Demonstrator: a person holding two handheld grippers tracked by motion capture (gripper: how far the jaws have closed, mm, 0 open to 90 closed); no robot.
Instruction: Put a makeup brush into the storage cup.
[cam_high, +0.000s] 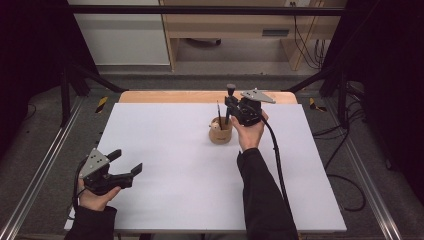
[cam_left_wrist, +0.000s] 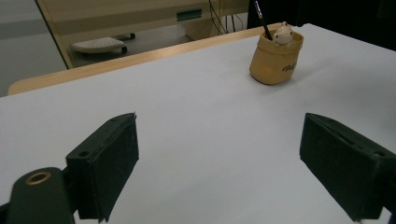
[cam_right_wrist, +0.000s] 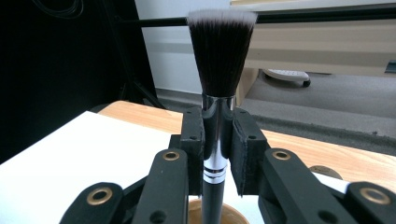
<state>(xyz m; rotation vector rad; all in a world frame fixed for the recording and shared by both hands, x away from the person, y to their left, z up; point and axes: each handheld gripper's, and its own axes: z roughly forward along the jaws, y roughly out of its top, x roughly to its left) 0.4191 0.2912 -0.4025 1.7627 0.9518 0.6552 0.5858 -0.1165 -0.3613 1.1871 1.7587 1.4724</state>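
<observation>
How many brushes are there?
2. One big makeup brush is clamped upright in the right gripper, above the tan cup. One thin brush stands in the cup. More might hide inside.

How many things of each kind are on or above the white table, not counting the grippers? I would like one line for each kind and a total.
Makeup brush with dark bristles, held upright between the right gripper fingers above the holder: 1
Thin dark pencil-like stick standing in the holder: 1
Tan holder cup: 1
Small pale animal figure at the holder's rim: 1
Total: 4
</observation>
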